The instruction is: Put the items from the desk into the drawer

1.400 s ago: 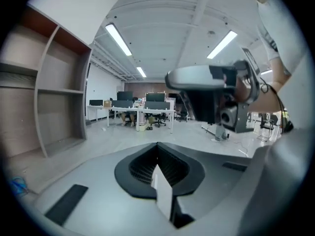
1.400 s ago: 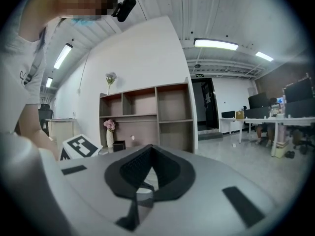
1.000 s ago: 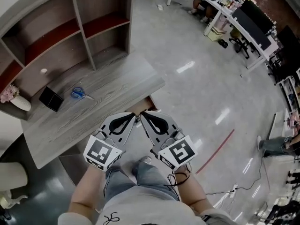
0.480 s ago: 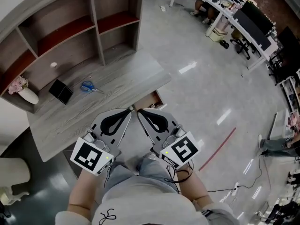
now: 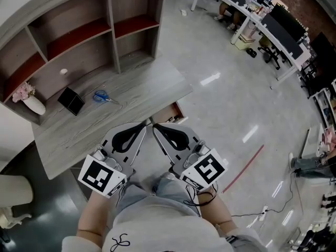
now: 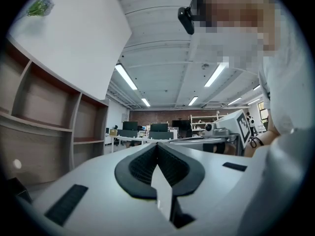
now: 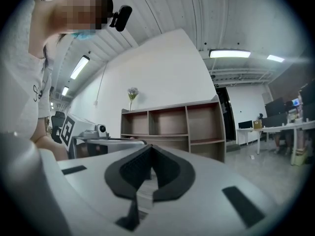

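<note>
Over on the grey wood desk (image 5: 131, 101), far side near the shelf unit (image 5: 84, 35), there's a pair of blue-handled scissors (image 5: 103, 96) and right next to them on the left a small black box (image 5: 71, 101). White vase w/ pink flowers (image 5: 29, 103) sits at the far left end. So stuff is def on the desk top atm.

Both hand-held grippers are down near the person's lap, tips pointing at the desk's near edge. Left gripper (image 5: 146, 124): jaws pressed together, nothing in them. Right gripper (image 5: 156, 127): same deal, jaws together, empty.

The drawer (image 5: 170, 113) pokes out from under the desk's near right edge, just ahead of the tips, a bit to the right. Looks partway open; can't tell what's inside, if anything.

Key bit imo: the scissors lie ahead and off to the left of both grippers, well apart from them, so the left gripper is the nearer one. Their long axis runs roughly along the desk's length, handles toward the black box, blades pointing right. A grab would prob mean opening the jaws and coming across that axis. The drawer is on the opposite side, closer to the right gripper.
</note>
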The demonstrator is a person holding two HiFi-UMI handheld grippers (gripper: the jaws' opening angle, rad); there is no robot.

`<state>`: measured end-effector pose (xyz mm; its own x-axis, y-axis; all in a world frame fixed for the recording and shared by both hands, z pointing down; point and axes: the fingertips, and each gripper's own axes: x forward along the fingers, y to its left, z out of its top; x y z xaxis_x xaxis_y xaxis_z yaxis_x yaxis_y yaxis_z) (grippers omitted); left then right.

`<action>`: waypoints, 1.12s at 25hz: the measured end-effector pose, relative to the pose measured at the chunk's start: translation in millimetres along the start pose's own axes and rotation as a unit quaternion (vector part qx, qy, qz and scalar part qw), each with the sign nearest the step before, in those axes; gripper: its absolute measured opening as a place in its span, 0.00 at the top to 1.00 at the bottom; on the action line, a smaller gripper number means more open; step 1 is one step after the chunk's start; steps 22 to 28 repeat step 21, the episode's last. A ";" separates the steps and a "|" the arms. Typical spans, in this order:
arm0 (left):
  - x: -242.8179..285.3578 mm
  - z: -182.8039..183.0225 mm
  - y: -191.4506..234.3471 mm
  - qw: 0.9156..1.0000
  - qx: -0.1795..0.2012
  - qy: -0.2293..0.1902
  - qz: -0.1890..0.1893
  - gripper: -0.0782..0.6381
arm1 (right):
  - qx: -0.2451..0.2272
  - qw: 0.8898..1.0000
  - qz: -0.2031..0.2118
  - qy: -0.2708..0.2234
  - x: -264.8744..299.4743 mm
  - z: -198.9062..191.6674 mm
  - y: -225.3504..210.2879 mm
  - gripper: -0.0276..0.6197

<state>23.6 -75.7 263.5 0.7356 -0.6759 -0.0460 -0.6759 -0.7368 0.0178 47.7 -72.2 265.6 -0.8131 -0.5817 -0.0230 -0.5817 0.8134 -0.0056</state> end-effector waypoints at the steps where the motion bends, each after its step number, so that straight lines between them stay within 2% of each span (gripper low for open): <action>1: -0.3 1.9 -0.9 1.000 0.000 -0.003 -0.001 0.88 | 0.000 1.000 -0.001 0.000 -1.1 0.3 0.4 0.95; 10: -1.2 16.1 -13.1 1.000 -0.006 -0.022 -0.012 0.88 | -0.010 1.000 -0.013 -0.009 -11.5 8.1 1.3 0.95; 28: -7.6 21.1 -20.3 1.000 0.004 -0.019 -0.020 0.88 | -0.009 0.999 -0.027 -0.021 -17.5 16.1 8.8 0.95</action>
